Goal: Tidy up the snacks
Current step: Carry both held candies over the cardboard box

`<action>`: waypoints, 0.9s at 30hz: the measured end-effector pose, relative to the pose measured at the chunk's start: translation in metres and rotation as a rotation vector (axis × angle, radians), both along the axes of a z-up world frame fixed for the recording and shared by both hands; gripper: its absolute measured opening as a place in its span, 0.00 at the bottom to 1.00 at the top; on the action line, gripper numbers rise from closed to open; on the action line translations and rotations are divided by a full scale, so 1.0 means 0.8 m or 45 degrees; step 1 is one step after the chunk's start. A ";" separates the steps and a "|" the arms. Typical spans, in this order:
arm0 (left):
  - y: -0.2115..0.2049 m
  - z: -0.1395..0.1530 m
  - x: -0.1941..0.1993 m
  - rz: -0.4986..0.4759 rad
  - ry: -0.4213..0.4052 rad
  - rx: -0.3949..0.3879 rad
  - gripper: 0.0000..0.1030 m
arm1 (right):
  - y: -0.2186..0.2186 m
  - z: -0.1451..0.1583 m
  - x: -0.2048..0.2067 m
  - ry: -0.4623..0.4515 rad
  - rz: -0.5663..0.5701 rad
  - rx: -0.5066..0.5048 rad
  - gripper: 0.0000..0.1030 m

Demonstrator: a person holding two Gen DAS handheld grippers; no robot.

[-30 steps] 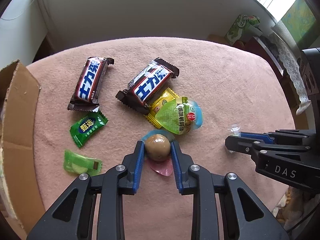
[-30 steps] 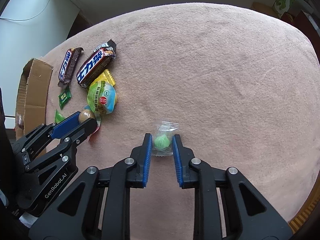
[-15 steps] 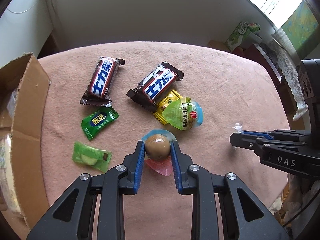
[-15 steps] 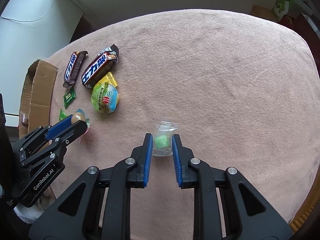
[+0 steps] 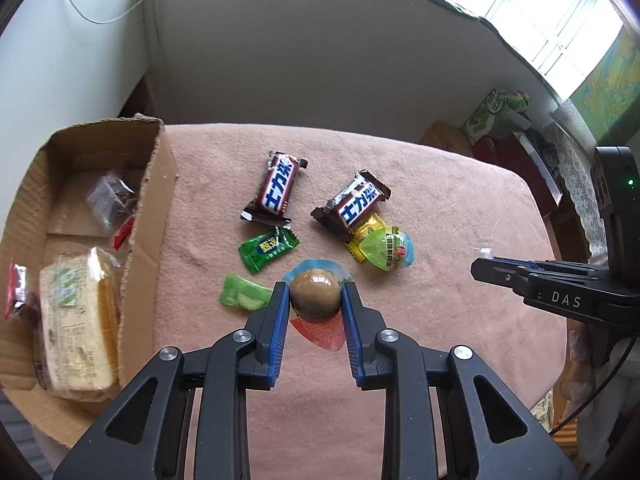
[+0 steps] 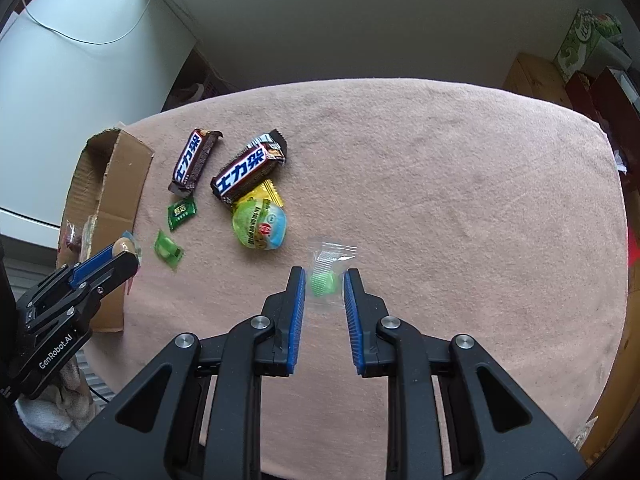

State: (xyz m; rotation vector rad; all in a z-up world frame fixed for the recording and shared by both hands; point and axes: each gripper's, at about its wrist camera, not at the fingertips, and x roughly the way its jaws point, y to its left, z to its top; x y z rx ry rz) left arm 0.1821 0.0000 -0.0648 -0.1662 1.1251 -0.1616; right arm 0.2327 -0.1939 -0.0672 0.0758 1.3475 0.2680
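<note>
Brown packaged egg (image 5: 315, 295) pinched between the blue pads of the left gripper (image 5: 315, 300), raised above the pink cloth (image 5: 440, 360) near the cardboard box (image 5: 158, 200); green candy in clear wrapper (image 6: 323, 280) clamped in the right gripper (image 6: 324, 285), lifted off the cloth; two chocolate bars (image 5: 278, 190), green sweets (image 5: 267, 249) and a second egg pack (image 5: 386, 248) lying beyond

"DAS" on right gripper (image 5: 560, 292), "GenRobot.AI" on left gripper (image 6: 60, 320)

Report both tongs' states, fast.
Left tongs: shut on the brown egg snack.
Right tongs: shut on the clear-wrapped green candy.
</note>
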 end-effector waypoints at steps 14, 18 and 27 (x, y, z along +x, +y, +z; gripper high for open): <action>0.060 0.028 -0.024 0.153 -0.049 -0.015 0.24 | 0.074 0.037 0.014 -0.063 0.145 0.046 0.20; 0.086 0.030 -0.030 0.212 -0.054 -0.014 0.24 | 0.111 0.044 0.021 -0.081 0.213 0.056 0.20; 0.148 0.040 -0.031 0.337 -0.074 -0.014 0.24 | 0.202 0.067 0.042 -0.135 0.362 0.091 0.20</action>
